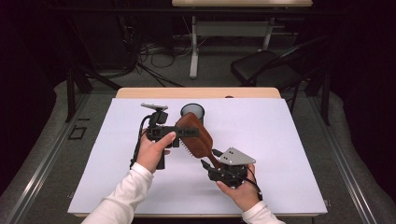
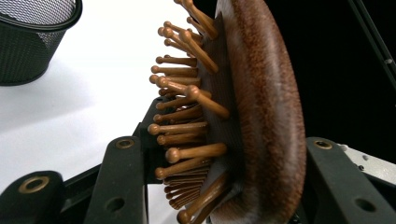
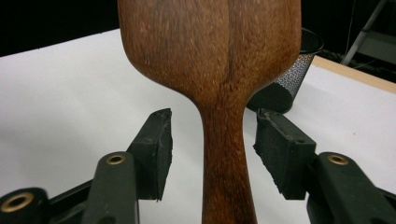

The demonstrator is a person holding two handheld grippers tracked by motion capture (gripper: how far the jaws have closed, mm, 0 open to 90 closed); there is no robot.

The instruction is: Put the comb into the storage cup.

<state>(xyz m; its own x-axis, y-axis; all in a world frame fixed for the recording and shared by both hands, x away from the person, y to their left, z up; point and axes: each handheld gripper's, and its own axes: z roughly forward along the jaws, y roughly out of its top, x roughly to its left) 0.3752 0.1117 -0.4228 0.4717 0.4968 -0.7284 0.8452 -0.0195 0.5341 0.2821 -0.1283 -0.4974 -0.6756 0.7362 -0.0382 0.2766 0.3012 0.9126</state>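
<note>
The left hand-held gripper point(image 1: 187, 132) pinches the wooden hairbrush point(image 1: 196, 137) by its head above the worktop point(image 1: 280, 154). The right hand-held gripper point(image 1: 208, 158) stands spread around the handle, pads clear of it.

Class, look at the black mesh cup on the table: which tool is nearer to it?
Left. The left tool, gripping the hairbrush head, sits just below the mesh cup; the right tool, around the handle, lies farther toward the person.

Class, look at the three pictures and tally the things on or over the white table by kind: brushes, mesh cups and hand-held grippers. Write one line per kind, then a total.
Brush: 1
Mesh cup: 1
Hand-held grippers: 2, the left hand-held gripper and the right hand-held gripper
Total: 4
</note>
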